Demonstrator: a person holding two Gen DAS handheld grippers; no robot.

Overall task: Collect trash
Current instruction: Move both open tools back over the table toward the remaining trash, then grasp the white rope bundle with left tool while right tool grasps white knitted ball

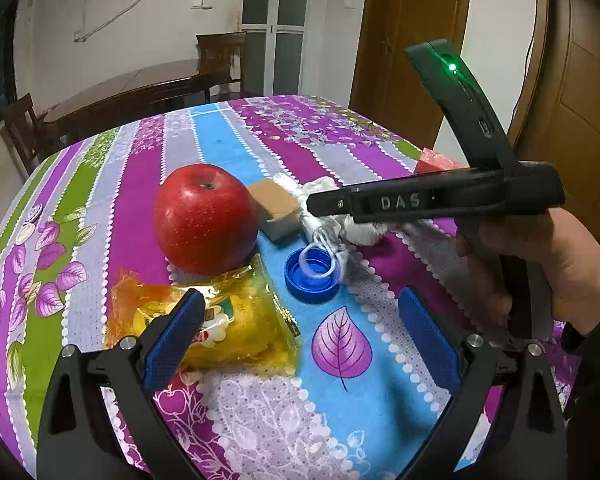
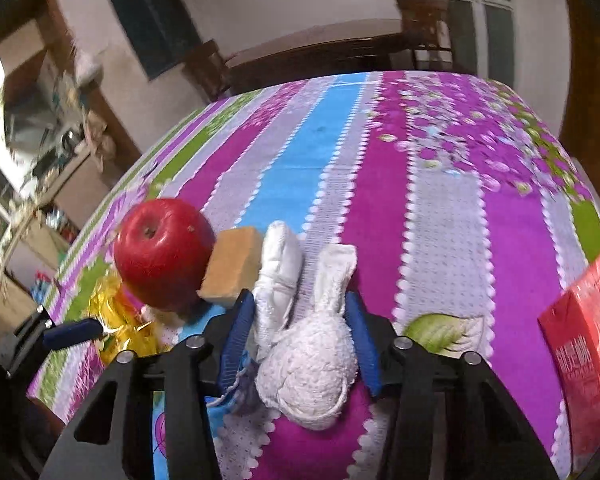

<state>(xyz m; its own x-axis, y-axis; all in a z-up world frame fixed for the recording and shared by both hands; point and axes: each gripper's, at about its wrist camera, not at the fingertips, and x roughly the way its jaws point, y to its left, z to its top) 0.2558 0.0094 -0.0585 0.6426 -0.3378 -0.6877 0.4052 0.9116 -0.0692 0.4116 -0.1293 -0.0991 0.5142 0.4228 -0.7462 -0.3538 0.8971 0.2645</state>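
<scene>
right wrist view: right gripper (image 2: 300, 312) clamped on crumpled tissue (image 2: 308, 364); left gripper (image 1: 300, 332) spread wide over yellow wrapper (image 1: 228, 320)

Even indoor light, soft shadows; fisheye bends the edges, and the right wrist view is blurred at its rim.

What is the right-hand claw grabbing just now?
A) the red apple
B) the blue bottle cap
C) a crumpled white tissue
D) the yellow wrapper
C: in the right wrist view the right gripper has its blue pads pressed on both sides of the crumpled white tissue, while the apple sits apart.
</scene>
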